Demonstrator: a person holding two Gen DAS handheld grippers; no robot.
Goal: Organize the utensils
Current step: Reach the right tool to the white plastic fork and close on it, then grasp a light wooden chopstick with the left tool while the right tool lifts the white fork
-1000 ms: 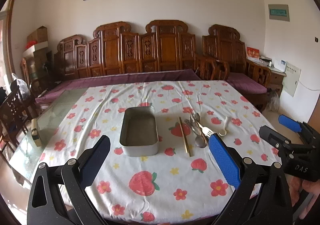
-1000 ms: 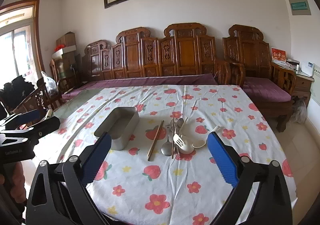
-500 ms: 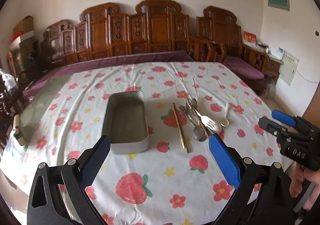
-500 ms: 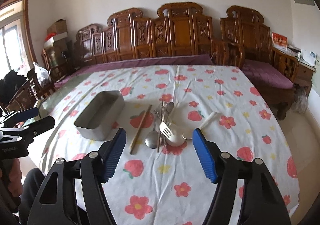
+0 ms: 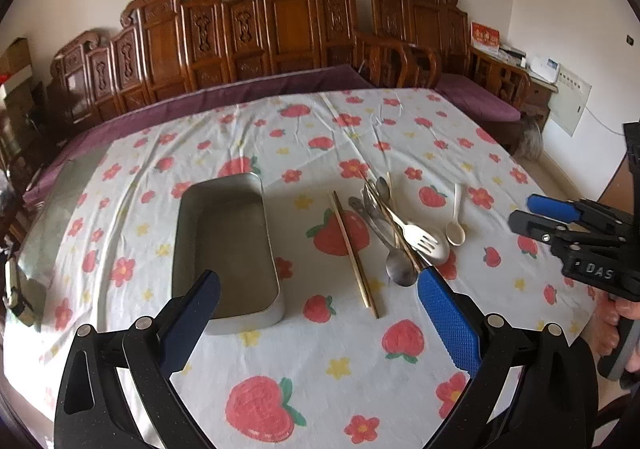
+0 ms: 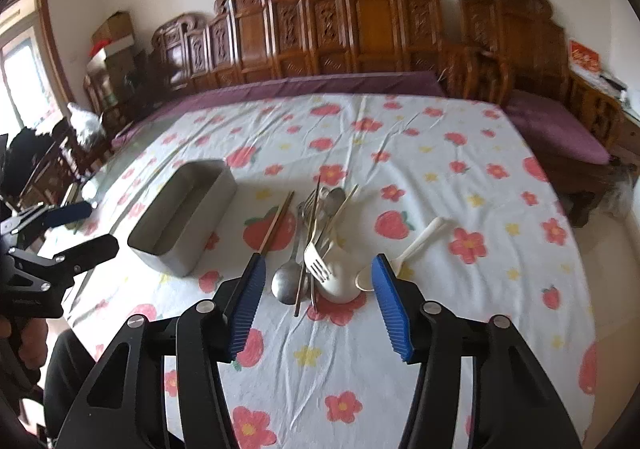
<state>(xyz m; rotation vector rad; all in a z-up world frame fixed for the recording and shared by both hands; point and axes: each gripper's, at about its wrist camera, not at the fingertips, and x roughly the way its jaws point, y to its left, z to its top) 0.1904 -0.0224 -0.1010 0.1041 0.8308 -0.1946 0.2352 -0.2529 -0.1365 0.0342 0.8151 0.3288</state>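
A grey metal tray (image 5: 276, 289) stands on the strawberry tablecloth, with nothing in it. To its right lie a pair of chopsticks (image 5: 352, 253), a pile of metal spoons and a white fork (image 5: 420, 237), and a small white spoon (image 5: 456, 221). My left gripper (image 5: 318, 277) hangs open above the cloth, in front of the tray and the chopsticks. My right gripper (image 6: 319, 263) hovers just before the near ends of the utensil pile (image 6: 316, 241). Its jaws are closing and the pads touch nothing. The tray (image 6: 180, 245) sits left of it.
A carved wooden bench (image 5: 280, 29) with a purple cushion runs behind the table. Dark chairs (image 6: 48, 169) stand at the left. The table's right edge (image 6: 576, 249) drops to the floor. A hand (image 5: 612, 321) grips the right tool.
Both grippers have come nearer to the table and tipped downward, so the tray and utensils look larger. The right gripper's jaws have narrowed. Nothing on the table has moved.
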